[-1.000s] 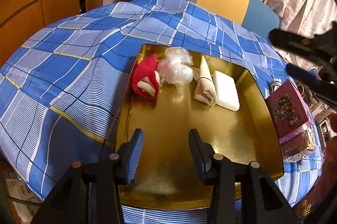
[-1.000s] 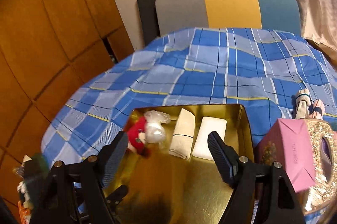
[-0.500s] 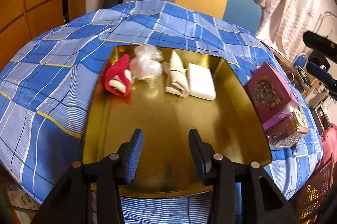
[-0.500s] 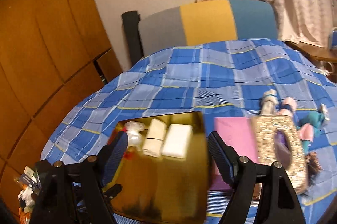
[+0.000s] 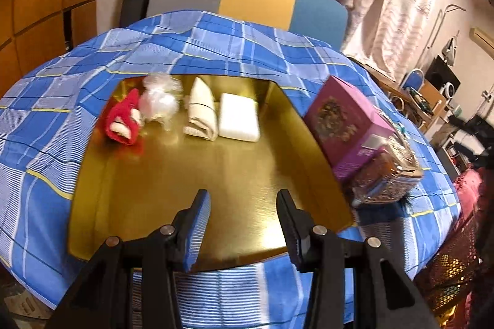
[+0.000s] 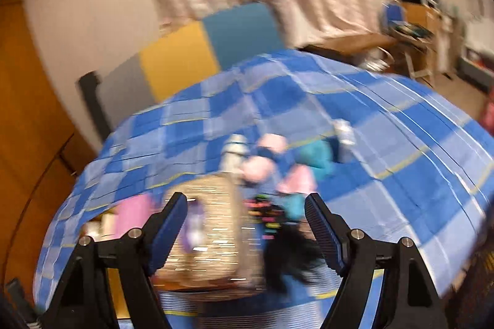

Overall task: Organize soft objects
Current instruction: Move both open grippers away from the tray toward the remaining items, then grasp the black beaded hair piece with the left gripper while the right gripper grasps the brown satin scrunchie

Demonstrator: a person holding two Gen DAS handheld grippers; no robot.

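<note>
**Soft toys: pickup position, right gripper**

Soft toys [image 6: 271, 171] lie in a loose pile on the checked worktop [image 6: 401, 162], directly ahead of the right gripper [image 6: 246, 230], beyond its fingertips. The view is blurred; the pile's long axis cannot be read. The right gripper is released, jaws wide, holding nothing. It is the nearer gripper. A glittery bag [image 6: 210, 230] and pink box [image 6: 132, 214] stand left of the pile and limit approach from that side.

The left gripper [image 5: 244, 227] is released and empty, over the near edge of the gold tray [image 5: 216, 174]. Four soft items sit in a row at the tray's far end: red toy [image 5: 123, 119], clear bag [image 5: 159, 100], cloth roll [image 5: 200, 112], white pad [image 5: 239, 120].
</note>
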